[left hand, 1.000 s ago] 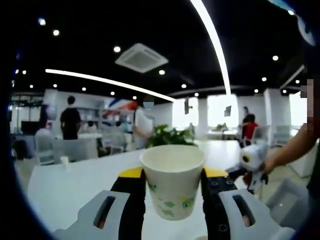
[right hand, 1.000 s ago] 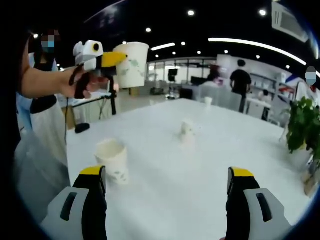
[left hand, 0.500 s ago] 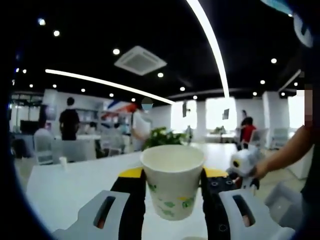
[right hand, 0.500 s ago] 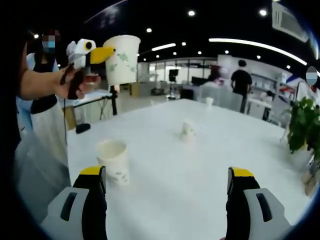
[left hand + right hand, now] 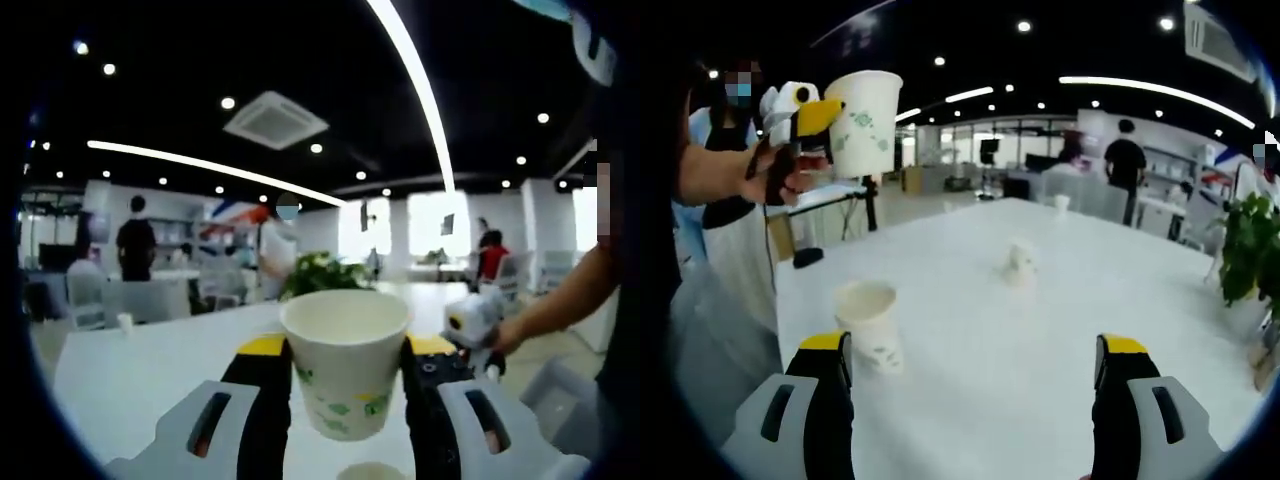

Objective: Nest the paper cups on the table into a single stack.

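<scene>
Aloft, left gripper [image 5: 347, 372] clasps cup [image 5: 347, 370].

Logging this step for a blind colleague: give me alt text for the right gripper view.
The right gripper hangs open above a white table with two paper cups. At upper left, the left gripper holds a third cup raised.

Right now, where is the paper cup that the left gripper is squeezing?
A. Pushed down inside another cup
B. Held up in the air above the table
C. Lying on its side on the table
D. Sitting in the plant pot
B. In the right gripper view the left gripper holds the paper cup upright, well above the white table, while another paper cup stands on the table below it.
</scene>
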